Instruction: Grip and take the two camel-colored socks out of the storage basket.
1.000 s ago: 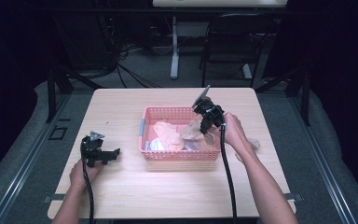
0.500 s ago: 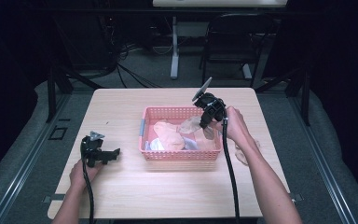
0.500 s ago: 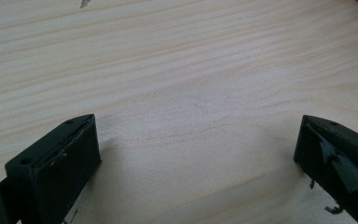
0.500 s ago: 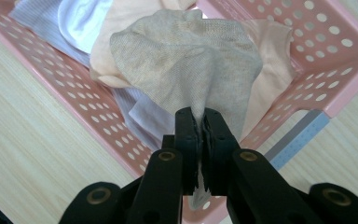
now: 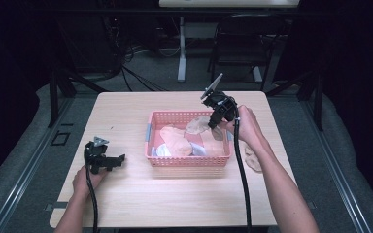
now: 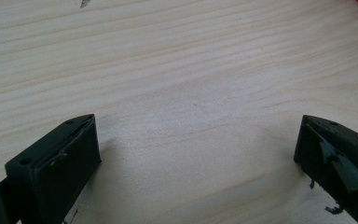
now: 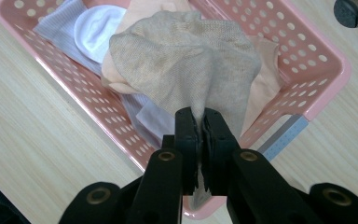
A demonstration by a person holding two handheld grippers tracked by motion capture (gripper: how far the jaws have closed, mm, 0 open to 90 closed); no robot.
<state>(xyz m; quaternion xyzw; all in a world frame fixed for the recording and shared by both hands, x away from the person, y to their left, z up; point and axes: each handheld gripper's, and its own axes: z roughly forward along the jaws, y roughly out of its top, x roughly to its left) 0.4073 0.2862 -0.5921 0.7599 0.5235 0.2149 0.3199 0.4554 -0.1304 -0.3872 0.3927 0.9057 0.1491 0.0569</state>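
On the pale wooden table (image 5: 126, 204), the left gripper (image 5: 108, 162) rests well to the left of the pink basket (image 5: 189, 162), its jaws spread wide over bare wood with nothing between them. Inside the basket lie peach, white and lavender cloths (image 5: 177, 144). At the basket's far right corner, the right gripper (image 5: 212, 122) pinches a tan sock (image 7: 186, 65) by one edge, lifting it above the pile. Another tan piece (image 5: 252, 158) lies on the table just right of the basket.

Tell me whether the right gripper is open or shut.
Shut: the right gripper has its jaws pinched on the tan sock, lifting it above the pink basket.
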